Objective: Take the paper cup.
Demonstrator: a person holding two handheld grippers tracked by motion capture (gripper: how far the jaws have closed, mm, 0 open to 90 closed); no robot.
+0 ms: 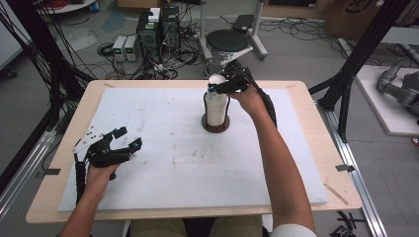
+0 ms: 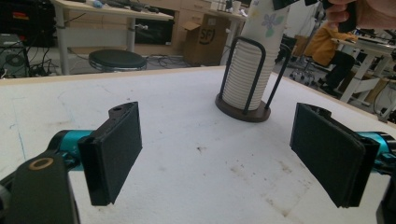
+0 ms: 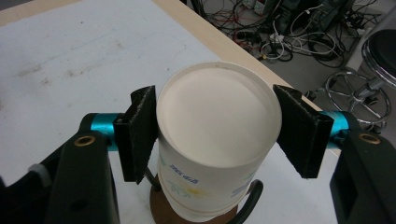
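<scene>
A stack of white paper cups (image 1: 216,106) stands upside down in a black wire holder on a round brown base (image 1: 216,127), at the far middle of the white board. My right gripper (image 1: 220,88) is at the top of the stack, and its two pads press the sides of the top cup (image 3: 215,121), which has a flower print (image 2: 264,23). My left gripper (image 1: 129,137) hovers low over the board's near left part, open, with nothing between its pads (image 2: 112,154). It faces the holder (image 2: 243,112) from a distance.
A white foam board (image 1: 163,163) covers most of the wooden table (image 1: 49,197). Beyond the far edge a black stool (image 1: 228,42) stands among computers and cables on the floor. Black frame posts (image 1: 346,84) rise on both sides of the table.
</scene>
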